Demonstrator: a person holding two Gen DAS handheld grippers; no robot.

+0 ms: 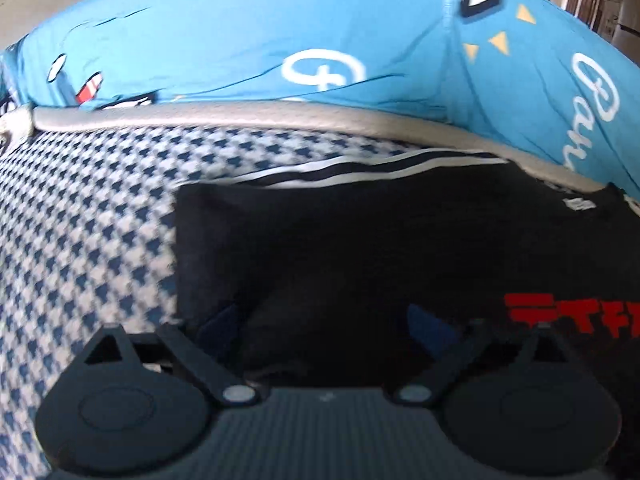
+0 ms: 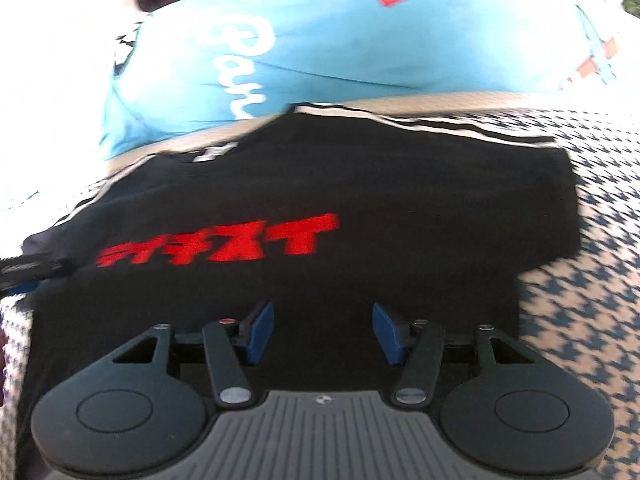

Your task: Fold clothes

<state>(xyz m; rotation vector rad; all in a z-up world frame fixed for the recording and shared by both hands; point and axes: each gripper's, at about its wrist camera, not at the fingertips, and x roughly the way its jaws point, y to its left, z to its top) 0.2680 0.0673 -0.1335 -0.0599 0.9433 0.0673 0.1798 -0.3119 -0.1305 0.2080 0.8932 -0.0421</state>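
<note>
A black T-shirt [image 1: 360,240] with red printed characters [image 1: 568,316] lies folded on a blue-and-white houndstooth cover [image 1: 80,220]. A black-and-white striped edge [image 1: 360,166] shows along its far side. My left gripper [image 1: 326,324] hovers over the shirt's near left part, its blue pads wide apart with nothing pinched between them. In the right wrist view the same shirt [image 2: 360,184] fills the middle, with the red print [image 2: 224,240] left of centre. My right gripper [image 2: 323,332] is over the shirt's near edge, pads about half spread and only flat fabric beneath the gap.
A bright blue cloth with white script and stars [image 1: 280,32] [image 2: 320,40] lies bunched behind the shirt, past a grey piped edge [image 1: 240,114]. Houndstooth cover [image 2: 592,280] extends to the right of the shirt. A dark strap [image 2: 32,268] lies at the shirt's left.
</note>
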